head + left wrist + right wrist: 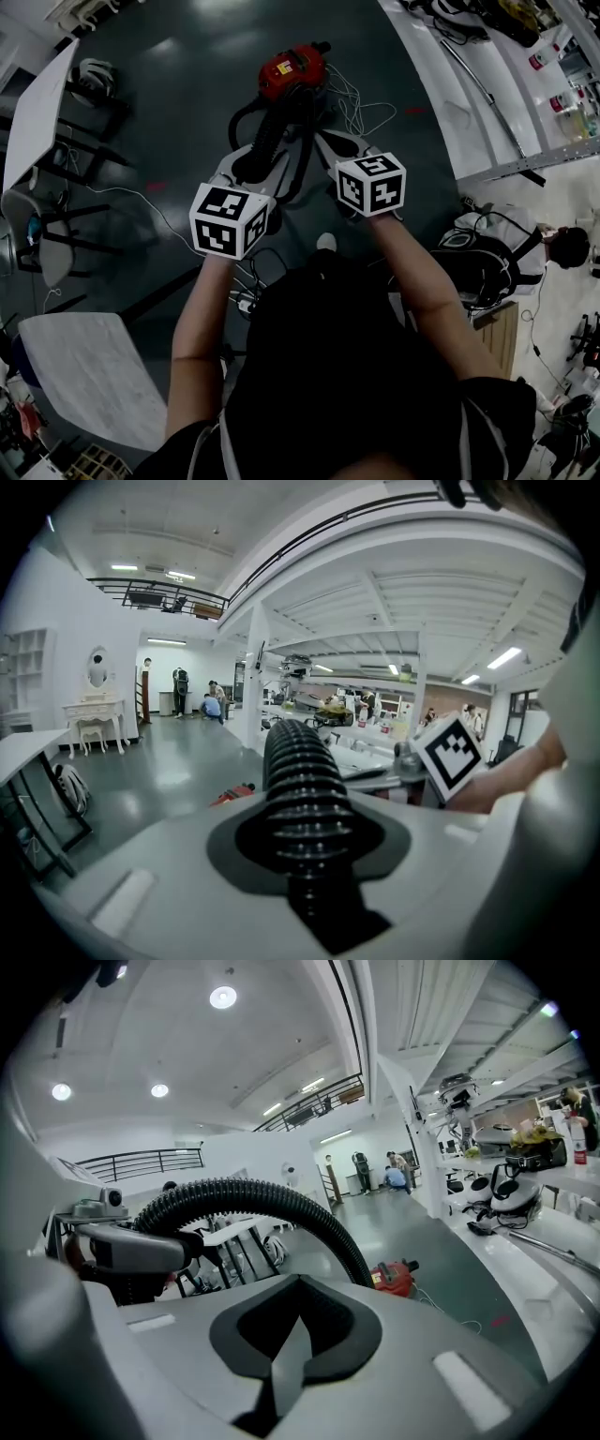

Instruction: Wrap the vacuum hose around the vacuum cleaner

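Two claws are up in front of the person, and only one has work in it. The left claw is clamped on the ribbed black hose, which fills the dark notch between its jaws and runs straight out ahead. The right claw has its jaws drawn together with nothing in them; their dark pads meet along a seam. The hose arches past just beyond the right claw without touching it.

From the left claw the hose curves forward and drops to the red vacuum cleaner, which stands on the dark floor towards its far edge, well apart from the person. The hose hangs in one loose loop and none of it lies round the machine. A thin white cord is strewn on the floor at the machine's right side. A white bench lines the floor's right edge, and a pale table stands at the left edge.

By my reading, the wrapping has barely begun: the hose is lifted and gathered, but the first turn is not yet laid. The next move probably calls for carrying the held section down and round the machine's body. The empty right claw is free to take a second grip farther along the hose and keep the loop from springing open.
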